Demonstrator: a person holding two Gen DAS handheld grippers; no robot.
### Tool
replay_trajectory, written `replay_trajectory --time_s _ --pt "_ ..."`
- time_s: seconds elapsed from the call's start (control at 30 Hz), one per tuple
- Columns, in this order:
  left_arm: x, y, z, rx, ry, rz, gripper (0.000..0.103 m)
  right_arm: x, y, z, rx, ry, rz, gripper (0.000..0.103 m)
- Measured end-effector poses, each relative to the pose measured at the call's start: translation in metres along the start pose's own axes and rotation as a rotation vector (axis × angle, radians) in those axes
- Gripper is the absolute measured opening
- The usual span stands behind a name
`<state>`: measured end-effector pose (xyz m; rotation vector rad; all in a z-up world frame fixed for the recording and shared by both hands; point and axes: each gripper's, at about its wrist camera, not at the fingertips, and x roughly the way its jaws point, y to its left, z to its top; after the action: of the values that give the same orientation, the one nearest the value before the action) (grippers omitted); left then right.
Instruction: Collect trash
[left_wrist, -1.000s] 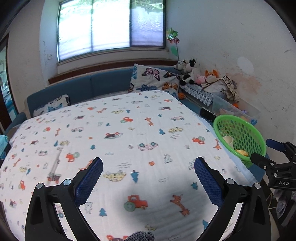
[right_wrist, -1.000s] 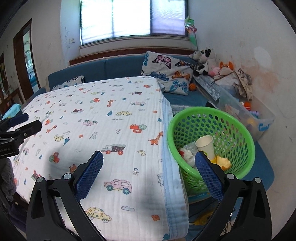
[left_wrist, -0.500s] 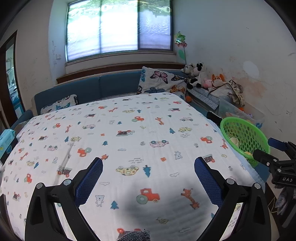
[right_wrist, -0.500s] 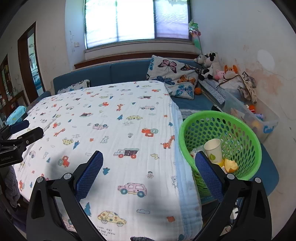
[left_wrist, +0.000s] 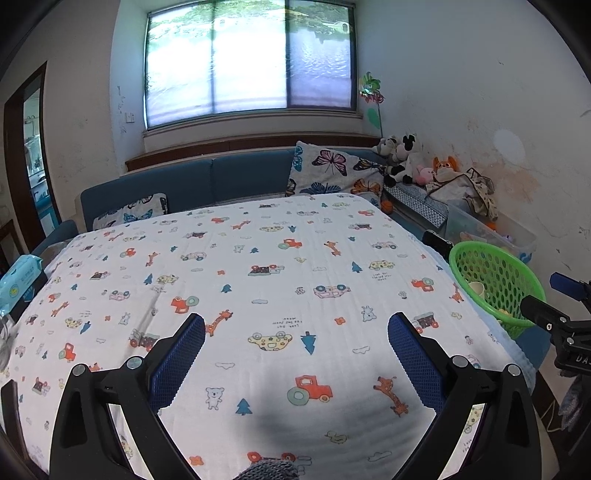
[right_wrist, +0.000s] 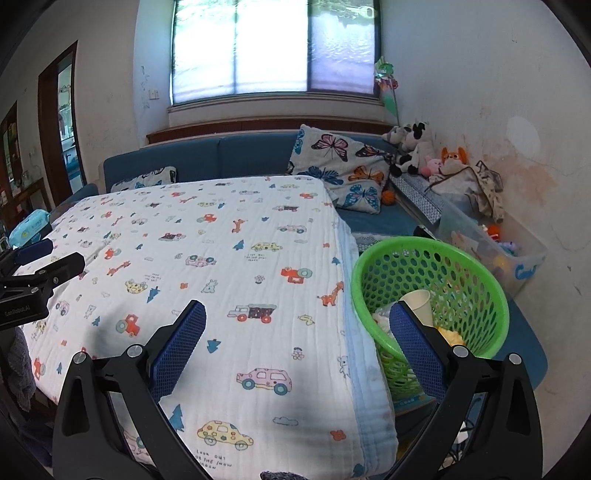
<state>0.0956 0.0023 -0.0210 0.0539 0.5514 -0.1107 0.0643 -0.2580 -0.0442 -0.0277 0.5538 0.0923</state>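
Left gripper (left_wrist: 296, 323) and right gripper (right_wrist: 297, 312), both spread wide and empty, above the printed blanket (right_wrist: 221, 266); green basket (right_wrist: 476, 266) beside its edge holds a paper cup (right_wrist: 417, 301), other trash partly hidden behind mesh

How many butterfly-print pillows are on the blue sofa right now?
2: a large butterfly pillow leaning against the sofa backrest at the right end, and a smaller butterfly pillow at the left end, partly hidden behind the cartoon blanket.

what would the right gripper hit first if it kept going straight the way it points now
Most likely the cartoon-print blanket on the table: the right gripper, jaws open and empty, aims at its right part. The green basket lies off to the right. Depth is uncertain.
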Motion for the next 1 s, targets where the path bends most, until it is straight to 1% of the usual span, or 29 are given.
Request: replay_trajectory --time_s 0.47,1.0 --pt "-0.0057 0.0021 0.0004 -0.011 -0.018 0.017 0.096 -0.0052 0.0002 0.0009 0.005 -0.012 0.001 0.099" --pt "-0.0050 0.0020 -0.0006 -0.005 -0.014 0.018 0.096 -0.0053 0.0002 0.0016 0.006 -0.015 0.002 0.099"
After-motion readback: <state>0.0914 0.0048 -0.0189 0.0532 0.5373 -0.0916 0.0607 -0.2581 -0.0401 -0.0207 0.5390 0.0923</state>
